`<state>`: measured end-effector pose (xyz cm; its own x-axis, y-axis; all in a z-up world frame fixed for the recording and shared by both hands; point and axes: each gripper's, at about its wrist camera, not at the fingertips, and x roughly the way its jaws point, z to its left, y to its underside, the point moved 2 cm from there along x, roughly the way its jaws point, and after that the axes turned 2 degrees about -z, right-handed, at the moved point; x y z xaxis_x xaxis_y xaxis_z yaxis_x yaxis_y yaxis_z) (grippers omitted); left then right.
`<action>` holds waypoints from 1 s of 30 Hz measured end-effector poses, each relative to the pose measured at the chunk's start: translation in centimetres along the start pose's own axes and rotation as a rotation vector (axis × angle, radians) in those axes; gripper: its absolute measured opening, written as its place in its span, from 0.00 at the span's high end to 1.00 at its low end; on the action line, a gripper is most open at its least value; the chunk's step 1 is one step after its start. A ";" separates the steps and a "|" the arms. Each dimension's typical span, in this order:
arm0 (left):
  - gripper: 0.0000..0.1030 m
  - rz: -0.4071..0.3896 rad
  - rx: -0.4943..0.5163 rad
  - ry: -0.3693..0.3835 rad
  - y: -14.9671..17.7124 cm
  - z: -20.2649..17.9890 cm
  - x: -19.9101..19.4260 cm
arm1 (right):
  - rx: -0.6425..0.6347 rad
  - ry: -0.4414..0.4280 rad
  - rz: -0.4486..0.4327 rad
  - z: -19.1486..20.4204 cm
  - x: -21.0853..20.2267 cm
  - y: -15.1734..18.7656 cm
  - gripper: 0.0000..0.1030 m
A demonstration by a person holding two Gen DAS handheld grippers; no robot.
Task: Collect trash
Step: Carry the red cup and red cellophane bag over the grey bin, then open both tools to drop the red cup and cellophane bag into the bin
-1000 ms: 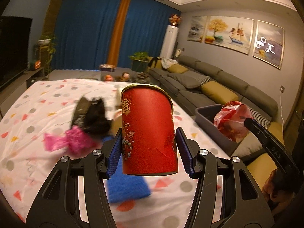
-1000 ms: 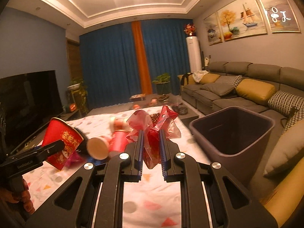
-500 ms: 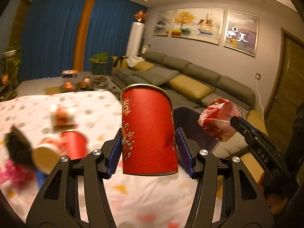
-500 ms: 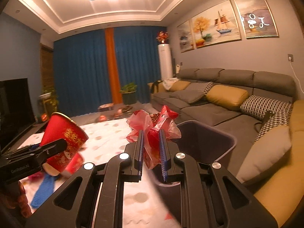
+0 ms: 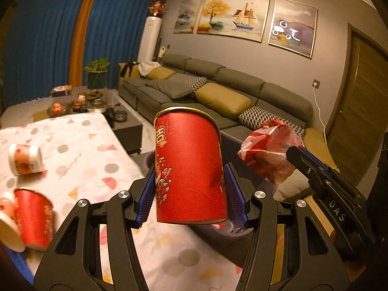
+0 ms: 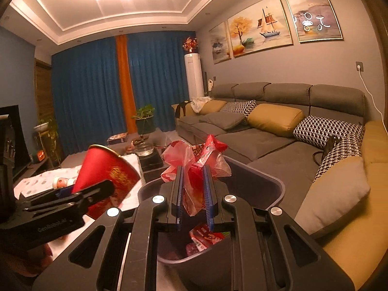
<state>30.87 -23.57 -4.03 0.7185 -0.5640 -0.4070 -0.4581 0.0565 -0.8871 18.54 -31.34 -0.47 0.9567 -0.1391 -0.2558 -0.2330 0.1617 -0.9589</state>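
Note:
My left gripper (image 5: 190, 191) is shut on a red paper cup (image 5: 189, 167) with gold print, held upright at the table's right edge, beside the bin. The cup also shows in the right wrist view (image 6: 106, 177). My right gripper (image 6: 192, 189) is shut on a crumpled red plastic bag (image 6: 196, 160) and holds it directly above the dark grey trash bin (image 6: 274, 189). The bag shows at the right in the left wrist view (image 5: 269, 150). Red wrappers (image 6: 206, 237) lie inside the bin.
The table with a white dotted cloth (image 5: 80, 155) holds a white cup on its side (image 5: 24, 158) and a red cup on its side (image 5: 34, 218). A grey sofa (image 6: 278, 131) with cushions runs behind the bin. A dark coffee table (image 5: 126, 123) stands beyond.
Both grippers have swung right from over the table toward the bin. The bag now hangs over the bin's opening, and the cup has come to the table's edge beside it.

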 end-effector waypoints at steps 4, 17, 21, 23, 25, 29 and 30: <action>0.48 0.004 0.011 0.014 -0.2 -0.8 1.6 | 0.012 -0.002 -0.002 -0.5 0.3 0.2 0.84; 0.46 0.027 0.015 0.048 0.3 -1.4 4.4 | 0.022 -0.018 -0.005 -1.5 1.4 0.4 0.83; 0.46 0.033 0.013 0.052 0.4 -1.4 5.0 | 0.028 -0.022 0.001 -1.5 1.7 0.3 0.83; 0.46 0.034 0.008 0.055 0.4 -1.3 5.2 | 0.026 -0.025 0.002 -1.5 1.8 0.3 0.82; 0.46 0.037 0.004 0.058 0.5 -1.3 5.5 | 0.025 -0.031 0.004 -1.3 1.9 0.3 0.81; 0.44 0.049 0.005 0.068 0.7 -1.3 5.9 | 0.024 -0.035 0.003 -1.3 2.0 0.3 0.79; 0.44 0.050 0.010 0.072 0.7 -1.4 6.0 | 0.026 -0.037 0.003 -1.3 2.1 0.4 0.79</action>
<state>34.13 -28.02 -6.83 0.6550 -0.6180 -0.4348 -0.4871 0.0945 -0.8682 20.21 -32.82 -1.55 0.9620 -0.1022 -0.2531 -0.2312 0.1875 -0.9547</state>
